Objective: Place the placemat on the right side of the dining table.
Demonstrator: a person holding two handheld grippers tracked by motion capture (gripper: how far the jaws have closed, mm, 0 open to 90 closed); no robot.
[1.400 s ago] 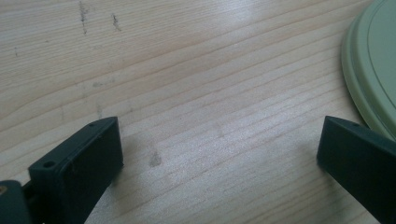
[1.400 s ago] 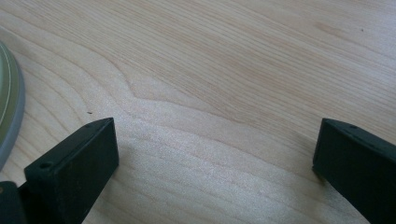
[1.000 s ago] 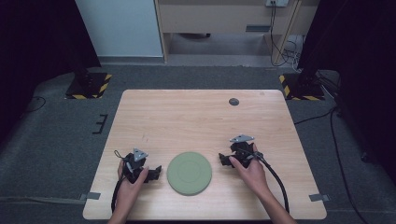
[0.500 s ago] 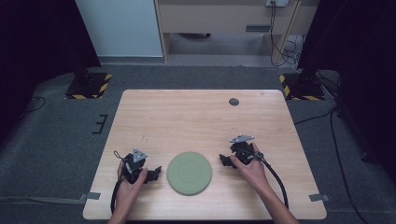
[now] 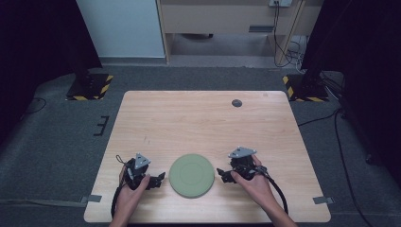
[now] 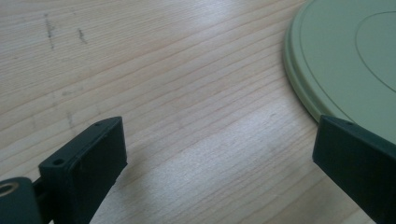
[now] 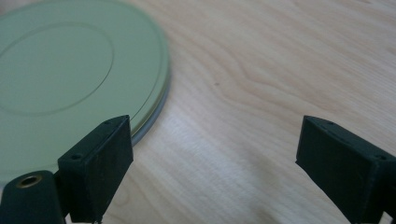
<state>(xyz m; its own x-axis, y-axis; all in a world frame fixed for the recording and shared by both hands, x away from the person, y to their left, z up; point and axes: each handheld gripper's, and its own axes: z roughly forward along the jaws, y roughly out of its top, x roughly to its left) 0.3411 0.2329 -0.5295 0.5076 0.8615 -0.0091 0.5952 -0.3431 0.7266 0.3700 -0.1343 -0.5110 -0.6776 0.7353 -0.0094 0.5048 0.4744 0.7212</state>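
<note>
While both tongs stand open and hold nothing, the green plate (image 5: 191, 175) lies flat on the wooden table (image 5: 198, 123) near its front edge, between the left gripper (image 5: 160, 178) and the right gripper (image 5: 221, 174). Seen from above, each gripper sits just beside the plate's rim, one on either side, with bare wood showing between the jaws. The right gripper's jaws have just been closing a little, yet they remain wide apart with nothing between them, and in the right gripper view the plate (image 7: 79, 79) lies off to one side, partly behind one jaw. The left gripper view shows the plate (image 6: 350, 60) at the far side, its rim close to one jaw.

My main worry is the thin, low rim: a jaw coming in level would likely push the plate along the smooth wood instead of getting under it. A push from one side alone could shove it into the other gripper. A grip on only a sliver of rim could also let the plate tilt and slip out once lifted
</note>
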